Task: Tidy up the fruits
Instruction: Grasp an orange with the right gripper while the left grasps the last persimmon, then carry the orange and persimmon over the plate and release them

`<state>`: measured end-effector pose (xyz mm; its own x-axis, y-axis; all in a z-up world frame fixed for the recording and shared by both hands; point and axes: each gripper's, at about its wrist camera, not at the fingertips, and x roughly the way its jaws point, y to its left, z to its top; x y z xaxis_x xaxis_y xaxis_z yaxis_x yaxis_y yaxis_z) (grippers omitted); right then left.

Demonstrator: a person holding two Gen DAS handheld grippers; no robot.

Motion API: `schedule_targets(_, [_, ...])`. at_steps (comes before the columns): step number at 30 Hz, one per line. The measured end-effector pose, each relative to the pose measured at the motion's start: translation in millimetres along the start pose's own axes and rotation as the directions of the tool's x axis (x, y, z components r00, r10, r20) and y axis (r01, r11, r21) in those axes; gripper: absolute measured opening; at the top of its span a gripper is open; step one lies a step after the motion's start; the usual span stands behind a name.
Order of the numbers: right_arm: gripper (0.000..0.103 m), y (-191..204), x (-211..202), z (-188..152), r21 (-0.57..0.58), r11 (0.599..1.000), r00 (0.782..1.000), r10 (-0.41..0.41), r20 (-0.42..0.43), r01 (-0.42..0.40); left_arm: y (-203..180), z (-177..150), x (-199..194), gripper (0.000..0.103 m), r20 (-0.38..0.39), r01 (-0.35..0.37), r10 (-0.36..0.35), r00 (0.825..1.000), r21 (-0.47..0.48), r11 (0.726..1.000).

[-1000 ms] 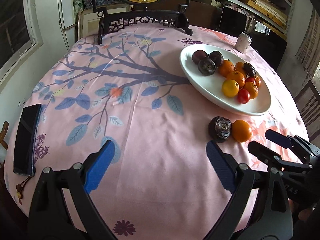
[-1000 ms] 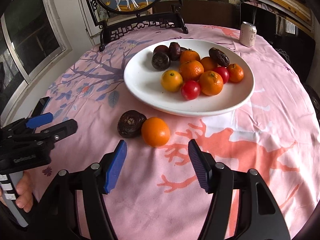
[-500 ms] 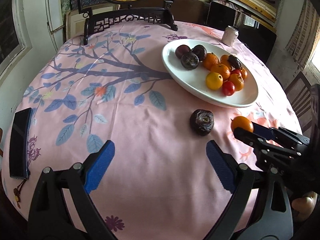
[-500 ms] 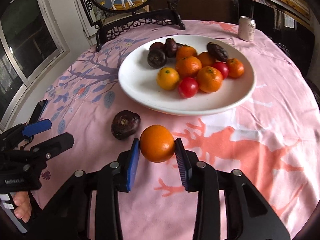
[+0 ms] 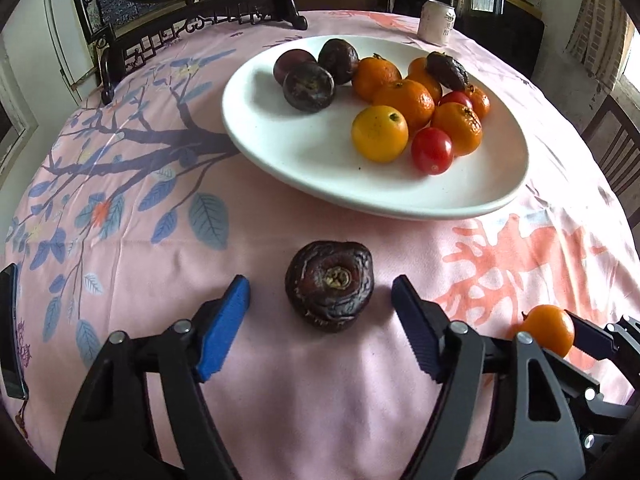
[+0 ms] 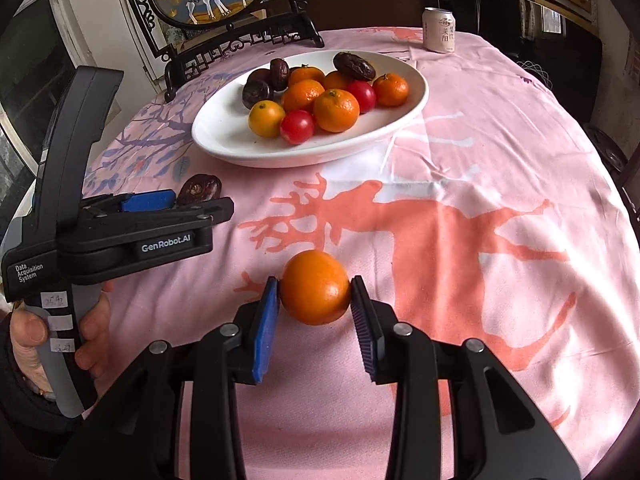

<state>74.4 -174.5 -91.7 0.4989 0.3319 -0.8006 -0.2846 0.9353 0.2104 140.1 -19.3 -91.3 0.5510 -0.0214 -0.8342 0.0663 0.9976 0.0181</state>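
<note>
- You have seven oranges [image 6: 336,110]: six on the plate, one off it.
- You have five dark wrinkled fruits [image 5: 330,285]: four on the plate, one on the cloth.
- You have two red tomatoes [image 5: 432,150].
- You have one white plate [image 5: 304,152].
- You have one drink can [image 6: 439,30].
- You have one phone [image 5: 8,320].

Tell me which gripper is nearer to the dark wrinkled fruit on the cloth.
Left. The left gripper brackets the dark wrinkled fruit, open; the right gripper holds an orange off to its right.
</note>
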Motion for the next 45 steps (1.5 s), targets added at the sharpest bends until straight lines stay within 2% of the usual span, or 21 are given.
schedule_targets(1, [0.037,0.9,0.4,0.5,-0.002,1.0,1.0,-0.002,0.003,0.002,-0.4,0.0,-0.8,0.058,0.01,0.005,-0.005,1.0,0.004,1.0])
schedule_targets(2, [0.037,2.0,1.1,0.7,-0.004,1.0,1.0,-0.004,0.004,0.004,-0.6,0.1,-2.2,0.042,0.018,0.009,-0.009,1.0,0.008,1.0])
schedule_targets(6, [0.037,5.4,8.9,0.3,-0.008,1.0,1.0,0.007,-0.03,-0.007,-0.3,-3.5,-4.9,0.041,0.026,0.016,-0.017,1.0,0.015,1.0])
schedule_targets(8, [0.036,8.5,8.3,-1.1,-0.013,1.0,1.0,-0.013,-0.012,0.013,-0.1,-5.0,-7.9,0.041,0.024,0.023,-0.024,0.999,0.017,1.0])
schedule_targets(10, [0.036,7.9,7.5,-0.5,0.005,1.0,1.0,0.013,-0.009,-0.013,2.0,-9.4,-13.6,0.041,0.021,0.04,-0.04,0.999,0.01,0.999])
schedule_targets(19, [0.036,17.0,-6.5,2.2,0.006,1.0,1.0,0.012,0.021,-0.012,23.8,-32.1,-54.9,0.041,0.052,0.097,-0.095,0.994,-0.024,0.995])
schedule_targets(24, [0.036,20.6,-7.7,3.3,0.005,1.0,1.0,0.021,0.012,-0.021,35.4,-30.3,-71.1,0.041,0.072,0.108,-0.106,0.992,-0.033,0.994])
schedule_targets(29, [0.036,22.4,-14.9,21.0,-0.019,0.999,0.999,0.033,0.018,-0.032,44.9,2.4,-77.7,0.041,0.079,0.109,-0.107,0.991,-0.035,0.993])
schedule_targets(33, [0.036,18.5,-19.6,63.7,-0.051,0.999,0.998,-0.011,0.065,0.014,39.2,55.1,-64.1,0.041,0.079,0.064,-0.063,0.995,-0.019,0.998])
schedule_targets(37, [0.036,-2.7,1.8,113.8,-0.013,0.998,0.993,-0.06,0.101,0.062,33.0,104.0,-25.8,0.041,0.034,0.047,-0.045,0.998,-0.05,0.998])
schedule_targets(39, [0.036,-17.1,18.7,126.0,0.02,0.995,0.991,-0.097,0.088,0.096,32.1,116.8,-8.5,0.041,0.009,0.042,-0.041,0.999,-0.064,0.997])
schedule_targets(45, [0.036,-36.7,38.5,134.0,0.051,0.994,0.993,-0.103,0.062,0.1,31.9,128.2,16.9,0.042,-0.02,0.051,-0.053,0.998,-0.071,0.996])
